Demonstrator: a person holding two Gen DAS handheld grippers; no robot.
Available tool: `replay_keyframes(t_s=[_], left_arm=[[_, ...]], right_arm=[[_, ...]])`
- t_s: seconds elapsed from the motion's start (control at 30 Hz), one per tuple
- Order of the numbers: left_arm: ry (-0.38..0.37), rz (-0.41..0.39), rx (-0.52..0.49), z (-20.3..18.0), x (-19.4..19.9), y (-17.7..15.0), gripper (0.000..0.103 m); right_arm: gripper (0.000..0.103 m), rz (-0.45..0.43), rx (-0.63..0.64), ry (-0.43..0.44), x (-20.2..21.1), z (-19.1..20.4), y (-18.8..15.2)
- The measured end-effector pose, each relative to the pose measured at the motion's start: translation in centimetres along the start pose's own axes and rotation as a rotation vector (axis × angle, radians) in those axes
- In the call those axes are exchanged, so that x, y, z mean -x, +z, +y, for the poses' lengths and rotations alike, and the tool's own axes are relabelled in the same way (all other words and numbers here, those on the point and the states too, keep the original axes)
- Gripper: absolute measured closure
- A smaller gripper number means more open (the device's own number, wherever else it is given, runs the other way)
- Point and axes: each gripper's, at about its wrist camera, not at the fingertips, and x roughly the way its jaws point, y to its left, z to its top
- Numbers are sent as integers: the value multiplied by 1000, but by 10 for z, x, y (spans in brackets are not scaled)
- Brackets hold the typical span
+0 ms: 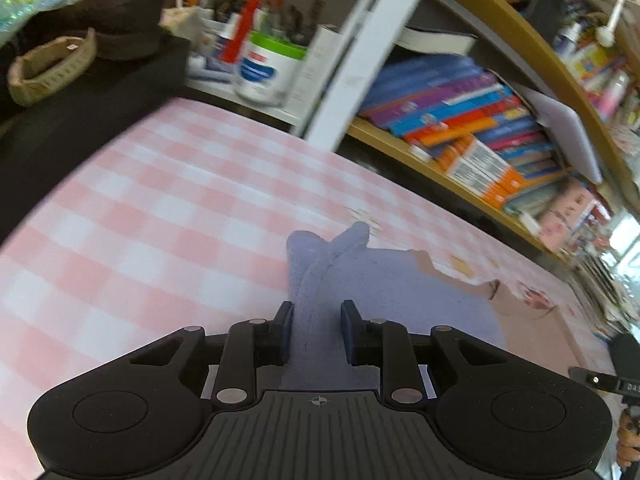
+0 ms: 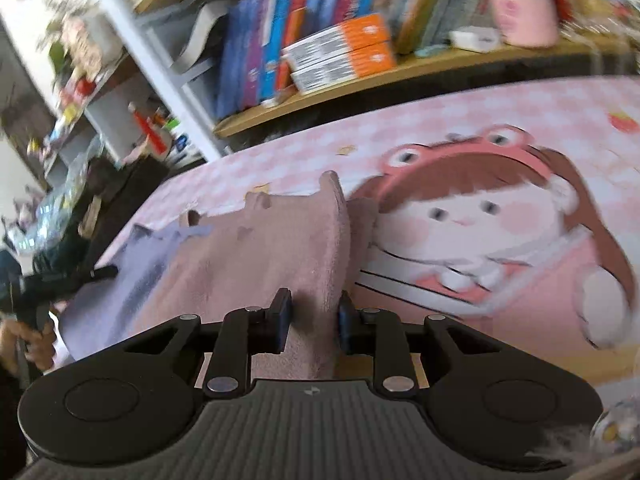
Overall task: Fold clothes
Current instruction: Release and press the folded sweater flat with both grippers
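Left gripper (image 1: pixel 317 330) clamped on lilac part of cloth (image 1: pixel 320 280); right gripper (image 2: pixel 313 326) clamped on its pink part. Cloth raised between both over pink checked cover (image 1: pixel 160 208), shelves (image 1: pixel 460 176) beyond.

Fuzzy matt fleece cloth (image 2: pixel 280 248), wooden shelf (image 2: pixel 400 68)

Left of the cloth (image 1: pixel 384 280) the pink checked surface (image 1: pixel 140 208) lies open. A dark bundle (image 1: pixel 80 120) crowds its far left corner; a white jar (image 1: pixel 268 68) and bookshelf (image 2: pixel 320 92) block the far edge
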Motion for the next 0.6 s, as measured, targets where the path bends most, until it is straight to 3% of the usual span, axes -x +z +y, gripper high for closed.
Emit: replay_keyframes(t_s=[0.23,0.4,0.47,0.6], left_arm=[[7,-21,13,15,2,6,79],[45,-40,44,12,4,6,70],[98,-71,80,10,15,6,59],[139,-154,79,-1,50,3,55]], right_arm=[[79,11,108,-8,-16,21,2],[65,1,165,-24,-15,18,3],[56,-13,263,-67,-13,24,1],[52,-36,490,-110,-6,39,-4]])
